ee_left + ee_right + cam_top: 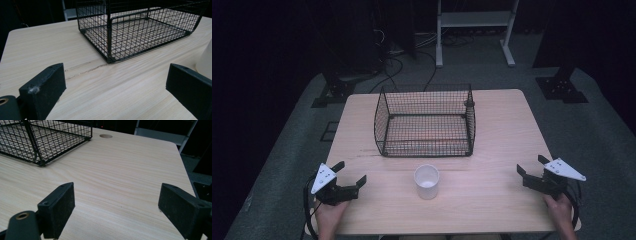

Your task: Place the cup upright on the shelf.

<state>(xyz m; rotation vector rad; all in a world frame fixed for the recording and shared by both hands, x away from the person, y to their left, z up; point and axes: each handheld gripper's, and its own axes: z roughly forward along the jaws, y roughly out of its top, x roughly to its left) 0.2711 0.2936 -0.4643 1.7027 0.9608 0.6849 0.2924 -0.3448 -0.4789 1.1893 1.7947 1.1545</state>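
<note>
**Two grippers wide open, one little cup to pick up**

Two grippers wait near my edge of the tabletop [492,107], and both are spread wide with nothing between the jaws. My left gripper [350,173] sits at the near left corner. My right gripper [532,166] sits at the near right corner. In each gripper view I see only bare wood between the black jaws.

Between them, close to my edge and in the middle, stands a white cup [427,181]. It is upright with its mouth open to the top. It looks empty, though I cannot be sure. In the left gripper view its white side [205,58] peeks in at the right edge, just past the jaw.

I think the cup is light and thin, like paper or soft plastic. It will squash if I squeeze hard, and it will tip if I bump it. Its side looks smooth, so it may slip. I would take it across the middle of its side wall, one jaw on each side, and close gently. Gripping the rim between the jaws could also work.

Behind the cup stands a black wire basket [426,121]. It looks stiff and open at the top, and it seems empty. It stands apart from the cup.
</note>
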